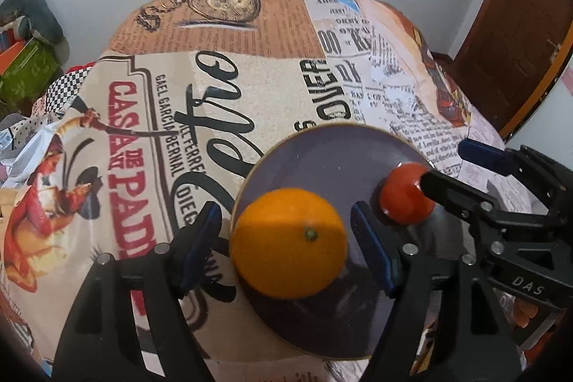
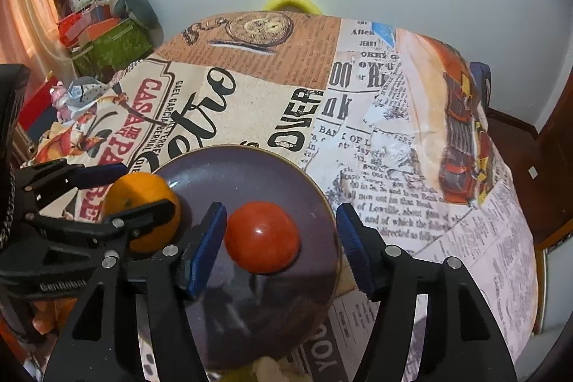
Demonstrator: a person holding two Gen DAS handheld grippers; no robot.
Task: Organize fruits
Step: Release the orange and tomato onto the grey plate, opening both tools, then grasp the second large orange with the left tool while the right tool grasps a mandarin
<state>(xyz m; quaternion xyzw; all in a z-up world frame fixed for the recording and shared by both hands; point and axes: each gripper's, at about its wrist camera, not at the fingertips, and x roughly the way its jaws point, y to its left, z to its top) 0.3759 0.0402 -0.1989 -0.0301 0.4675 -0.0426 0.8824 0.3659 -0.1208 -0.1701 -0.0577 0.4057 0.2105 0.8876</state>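
Two fruits on the plate (image 1: 315,145): orange (image 1: 288,242) between left gripper's (image 1: 286,238) parted pads, tomato (image 2: 262,236) between right gripper's (image 2: 281,235).

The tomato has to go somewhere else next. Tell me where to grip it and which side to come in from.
Grip the tomato across its widest middle, coming down from above and the near side, as the right gripper is already placed, open around it. It is round and glossy, so a grip off the middle would probably slip. Keep off its left flank: the orange and left gripper crowd that side of the plate.
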